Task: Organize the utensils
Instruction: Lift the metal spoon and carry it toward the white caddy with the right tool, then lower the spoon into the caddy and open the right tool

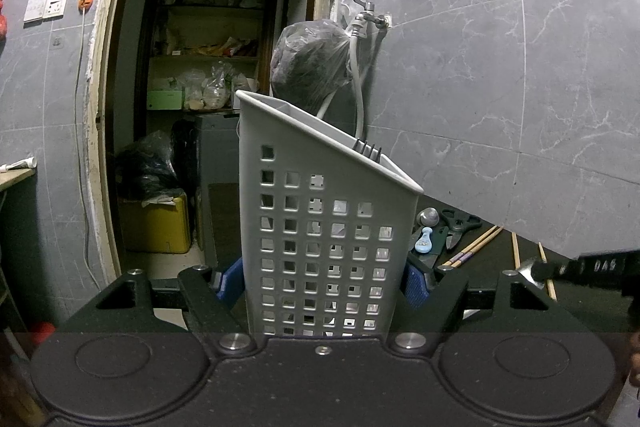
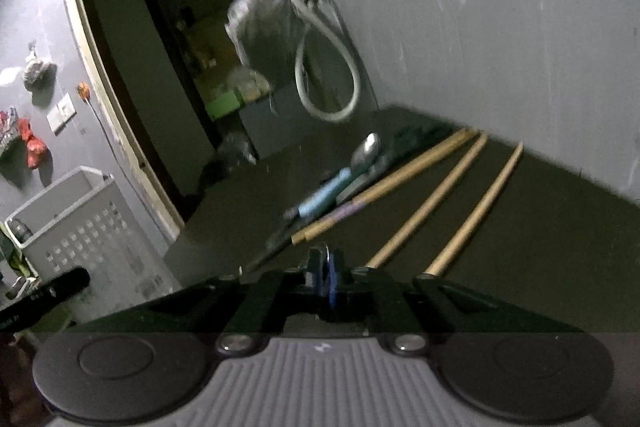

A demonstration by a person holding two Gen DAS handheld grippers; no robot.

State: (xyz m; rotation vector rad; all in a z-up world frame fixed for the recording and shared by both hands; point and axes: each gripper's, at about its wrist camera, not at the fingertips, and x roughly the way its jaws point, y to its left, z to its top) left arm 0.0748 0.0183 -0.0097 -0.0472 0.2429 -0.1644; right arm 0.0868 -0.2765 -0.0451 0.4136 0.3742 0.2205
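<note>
My left gripper is shut on a grey perforated utensil holder, its blue pads pressing both sides; the holder stands tilted. Fork tines poke above its rim. In the right wrist view the holder is at the far left. My right gripper is shut low over the dark table, and I see nothing held in it. Just ahead lie wooden chopsticks, a blue-handled spoon and a steel spoon. Black scissors lie beside them.
A black bar with lettering reaches in between the two grippers; what holds it is hidden. A tap with a white hose and a grey plastic bag hang on the tiled wall behind the table. A doorway opens onto shelves.
</note>
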